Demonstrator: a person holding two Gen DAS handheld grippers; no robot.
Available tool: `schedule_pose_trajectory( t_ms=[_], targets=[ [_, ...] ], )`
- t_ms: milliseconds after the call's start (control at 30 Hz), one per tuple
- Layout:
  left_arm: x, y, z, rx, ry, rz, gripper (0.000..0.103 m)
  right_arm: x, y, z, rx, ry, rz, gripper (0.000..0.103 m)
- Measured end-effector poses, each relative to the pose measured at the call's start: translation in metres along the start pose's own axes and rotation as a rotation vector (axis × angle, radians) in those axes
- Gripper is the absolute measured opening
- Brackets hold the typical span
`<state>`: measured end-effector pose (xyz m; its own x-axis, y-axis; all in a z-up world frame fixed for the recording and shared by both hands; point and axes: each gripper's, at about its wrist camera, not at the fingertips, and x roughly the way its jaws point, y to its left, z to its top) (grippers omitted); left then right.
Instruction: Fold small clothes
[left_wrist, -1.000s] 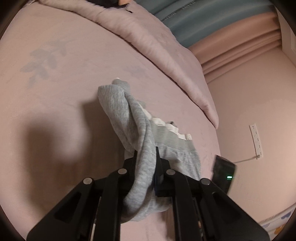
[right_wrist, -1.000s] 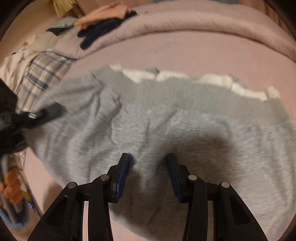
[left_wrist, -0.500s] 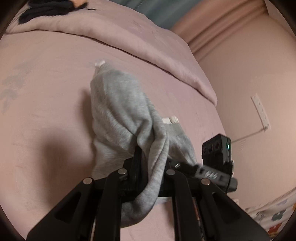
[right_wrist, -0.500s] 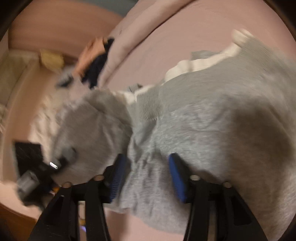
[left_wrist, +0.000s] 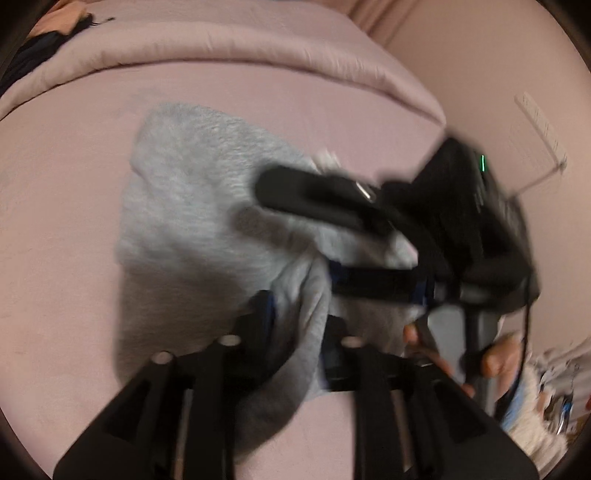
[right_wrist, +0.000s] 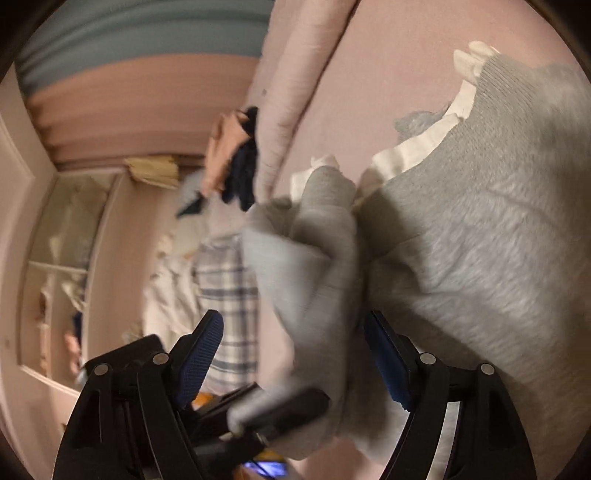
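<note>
Plaid cloth (right_wrist: 227, 295) in right view only

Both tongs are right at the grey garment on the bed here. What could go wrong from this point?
The left tongs are opening with a bunched fold of the grey garment between them, so the fold may drop unevenly. The right tongs, also opening, sit very close; the two could snag or collide. White trim may end up crooked.
</note>
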<state>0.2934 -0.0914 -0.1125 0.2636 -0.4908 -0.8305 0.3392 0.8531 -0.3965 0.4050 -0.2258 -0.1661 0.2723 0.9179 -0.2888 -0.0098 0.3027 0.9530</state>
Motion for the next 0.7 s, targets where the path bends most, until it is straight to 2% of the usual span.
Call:
schedule_pose_trajectory(
  t_ms=[33,67,133,167,233,367,400,433,533,567,633,700],
  targets=[
    [0.005,-0.002,-0.002,0.004,0.014,-0.014,0.058,0.001,-0.001,0.003,-0.002,0.018,-0.026,0.080],
    [0.010,-0.006,-0.005,0.015,0.015,-0.028,0.060,0.003,-0.002,0.006,0.001,0.039,-0.042,0.080],
    [0.012,-0.007,-0.006,0.029,0.006,-0.036,0.061,0.000,-0.009,0.008,0.008,0.057,-0.090,0.077],
    [0.012,-0.006,-0.006,0.023,0.002,-0.051,0.062,-0.004,-0.012,0.008,0.004,0.066,-0.106,0.071],
    [0.007,0.004,-0.008,-0.016,-0.016,-0.128,0.065,-0.005,-0.015,0.006,-0.006,0.085,-0.125,0.064],
    [-0.010,0.026,-0.016,-0.102,-0.053,-0.232,0.065,0.003,-0.013,0.001,-0.048,0.122,-0.169,0.050],
    [-0.015,0.033,-0.019,-0.131,-0.061,-0.261,0.065,0.007,-0.010,0.000,-0.067,0.127,-0.181,0.045],
    [-0.020,0.040,-0.022,-0.154,-0.066,-0.281,0.065,0.008,-0.009,-0.001,-0.089,0.129,-0.187,0.034],
    [-0.041,0.056,-0.034,-0.218,-0.100,-0.338,0.065,0.013,0.001,-0.004,-0.156,0.109,-0.229,0.017],
    [-0.052,0.064,-0.040,-0.244,-0.124,-0.368,0.066,0.014,0.005,-0.005,-0.179,0.104,-0.243,0.015],
    [-0.067,0.076,-0.046,-0.275,-0.164,-0.381,0.067,0.014,0.012,-0.007,-0.221,0.091,-0.248,0.013],
    [-0.085,0.089,-0.057,-0.315,-0.214,-0.338,0.070,0.010,0.019,-0.006,-0.233,0.070,-0.251,0.013]
  ],
)
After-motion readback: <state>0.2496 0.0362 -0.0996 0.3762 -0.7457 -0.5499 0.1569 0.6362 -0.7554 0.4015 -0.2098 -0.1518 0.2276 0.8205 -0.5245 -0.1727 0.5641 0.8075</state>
